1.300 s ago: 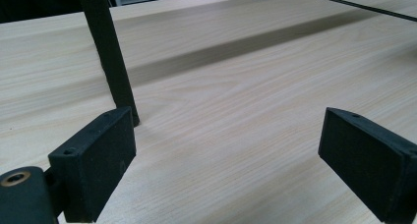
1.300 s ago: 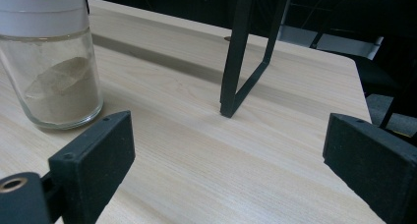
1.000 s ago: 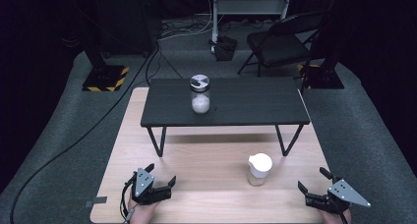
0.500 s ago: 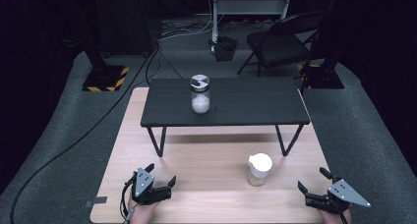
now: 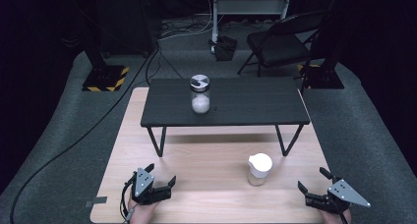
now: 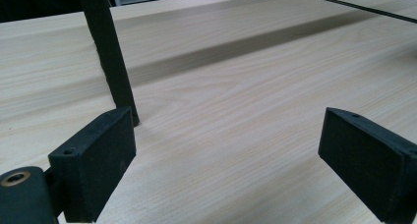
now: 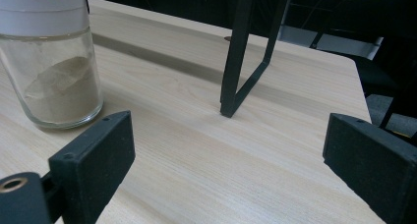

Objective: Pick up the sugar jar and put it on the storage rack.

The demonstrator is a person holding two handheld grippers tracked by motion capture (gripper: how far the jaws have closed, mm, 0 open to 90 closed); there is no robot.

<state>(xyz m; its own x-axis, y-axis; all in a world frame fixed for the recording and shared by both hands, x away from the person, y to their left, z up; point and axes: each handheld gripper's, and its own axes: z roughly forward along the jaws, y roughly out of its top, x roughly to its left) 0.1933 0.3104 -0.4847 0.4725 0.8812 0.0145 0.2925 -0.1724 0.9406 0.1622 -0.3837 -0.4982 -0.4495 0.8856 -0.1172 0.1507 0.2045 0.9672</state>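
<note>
Nothing is being handled yet: the left tool (image 5: 160, 187) and right tool (image 5: 313, 195) are resting wide open and empty, either side of the white-lidded glass jar (image 5: 259, 168) standing untouched on the wooden surface (image 5: 206, 160), nearer the right one.

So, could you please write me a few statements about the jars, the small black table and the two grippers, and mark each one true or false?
1. The white-lidded jar stands on the light wooden tabletop. True.
2. The right gripper is clamped on that jar. False: its jaws stand wide apart with nothing between them, and the jar sits off to one side.
3. The jar with the black-and-white lid stands on the small black table. True.
4. The left gripper holds a leg of the black table. False: its jaws are open and empty.
5. Both jars lie on their sides. False: both stand upright.
</note>
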